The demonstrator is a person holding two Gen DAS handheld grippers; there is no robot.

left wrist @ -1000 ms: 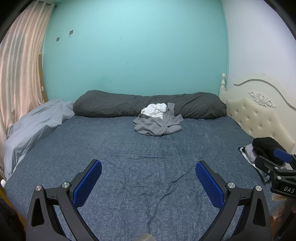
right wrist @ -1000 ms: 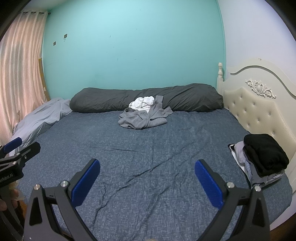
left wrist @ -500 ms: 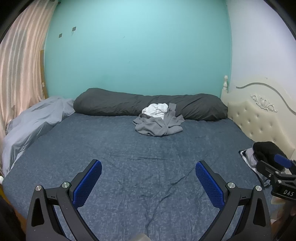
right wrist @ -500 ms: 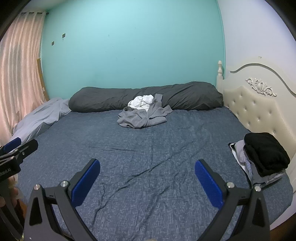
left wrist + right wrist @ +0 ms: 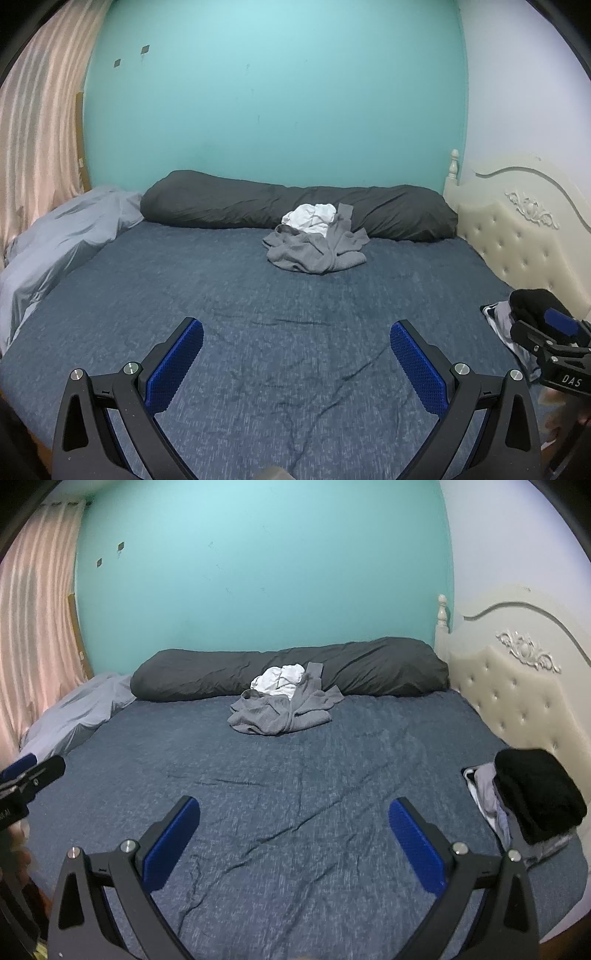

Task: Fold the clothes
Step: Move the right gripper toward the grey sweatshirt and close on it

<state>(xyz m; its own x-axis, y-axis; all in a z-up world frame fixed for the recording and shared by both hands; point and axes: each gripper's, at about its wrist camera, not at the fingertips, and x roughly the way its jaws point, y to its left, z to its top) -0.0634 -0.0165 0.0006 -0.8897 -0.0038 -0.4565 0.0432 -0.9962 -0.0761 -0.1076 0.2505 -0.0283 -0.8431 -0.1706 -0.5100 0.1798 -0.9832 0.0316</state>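
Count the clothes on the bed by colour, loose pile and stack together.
Grey, loose: 1, grey garment
White, loose: 1, white garment
Black, stacked: 1, black garment
Light grey, stacked: at least 1, grey folded item
Total: at least 4

Big bed with a dark blue textured sheet (image 5: 258,295), long dark grey bolster pillow (image 5: 229,201) against the teal wall (image 5: 273,92), cream tufted headboard (image 5: 517,698), pink striped curtain (image 5: 37,122), crumpled light grey duvet (image 5: 62,236).

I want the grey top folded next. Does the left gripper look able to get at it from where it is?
Probably yes: the left gripper is open and only bare bedsheet lies between it and the grey top, though it is far across the bed.
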